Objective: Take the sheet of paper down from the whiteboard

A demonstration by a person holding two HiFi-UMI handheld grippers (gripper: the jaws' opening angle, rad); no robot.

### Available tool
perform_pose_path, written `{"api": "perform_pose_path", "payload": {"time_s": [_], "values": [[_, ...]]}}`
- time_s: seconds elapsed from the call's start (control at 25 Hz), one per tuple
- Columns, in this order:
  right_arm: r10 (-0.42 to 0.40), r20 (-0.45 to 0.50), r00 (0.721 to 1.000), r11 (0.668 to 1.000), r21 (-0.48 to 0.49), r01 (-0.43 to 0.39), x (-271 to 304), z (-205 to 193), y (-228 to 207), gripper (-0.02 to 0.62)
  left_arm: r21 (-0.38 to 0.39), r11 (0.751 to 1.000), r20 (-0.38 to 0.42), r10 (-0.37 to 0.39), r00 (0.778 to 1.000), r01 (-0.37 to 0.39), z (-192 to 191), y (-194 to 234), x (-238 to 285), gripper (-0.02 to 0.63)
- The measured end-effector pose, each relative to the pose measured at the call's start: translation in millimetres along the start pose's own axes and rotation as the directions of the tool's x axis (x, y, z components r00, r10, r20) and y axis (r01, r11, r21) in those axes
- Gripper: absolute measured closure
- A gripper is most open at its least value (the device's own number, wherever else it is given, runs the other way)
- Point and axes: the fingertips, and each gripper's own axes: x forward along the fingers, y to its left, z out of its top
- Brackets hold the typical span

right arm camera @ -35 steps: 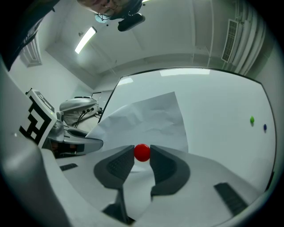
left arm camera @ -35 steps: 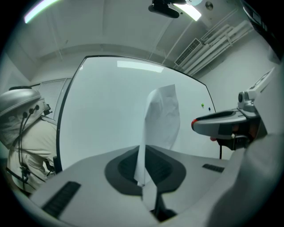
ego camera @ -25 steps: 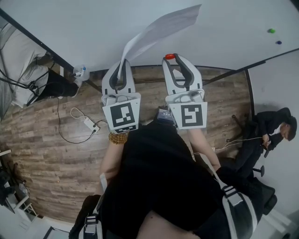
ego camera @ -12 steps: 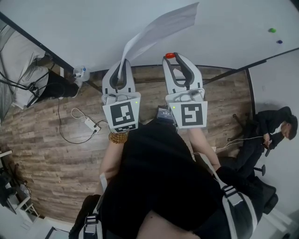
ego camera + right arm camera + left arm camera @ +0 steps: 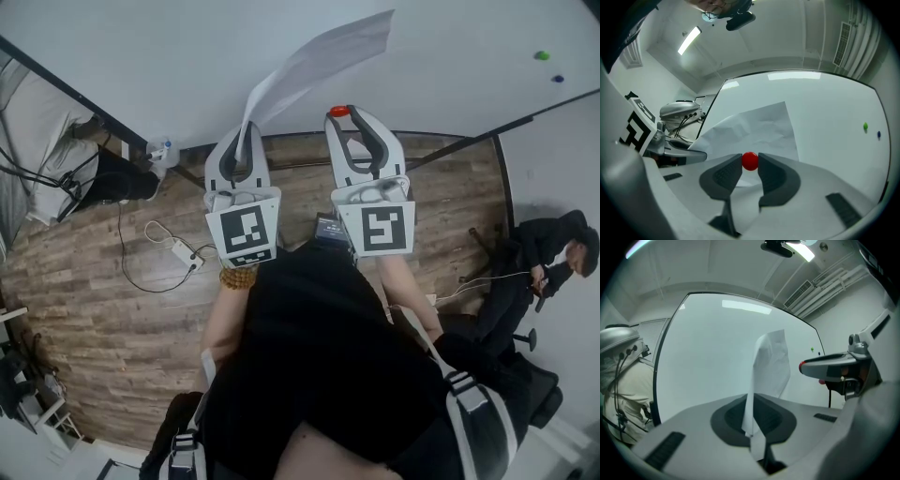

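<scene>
White sheet of paper [image 5: 319, 61]: crumpled, lower corner pinched in my left claw [image 5: 246, 127], jaws tight together on it. Sheet bows up and rightward across the white whiteboard [image 5: 450, 56]; whether its far edge touches the board, I cannot tell. Right claw [image 5: 345, 114], just beside the left, is clamped on a small round red magnet [image 5: 750, 161], with the sheet behind it.

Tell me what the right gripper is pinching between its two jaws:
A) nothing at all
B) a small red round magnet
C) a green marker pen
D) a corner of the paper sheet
B: the right gripper view shows the right gripper with its pads closed on the red round magnet, while the sheet of paper is pinched by the left gripper.
</scene>
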Motion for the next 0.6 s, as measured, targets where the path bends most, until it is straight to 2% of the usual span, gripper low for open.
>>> {"api": "perform_pose_path", "payload": {"time_s": [0.6], "values": [[-0.025, -0.006, 1.0, 1.0, -0.009, 0.025, 3, -3, -25, 0.494, 0.013, 1.0, -0.018, -0.027, 0.999, 0.028, -2, -14, 13, 0.594]]}}
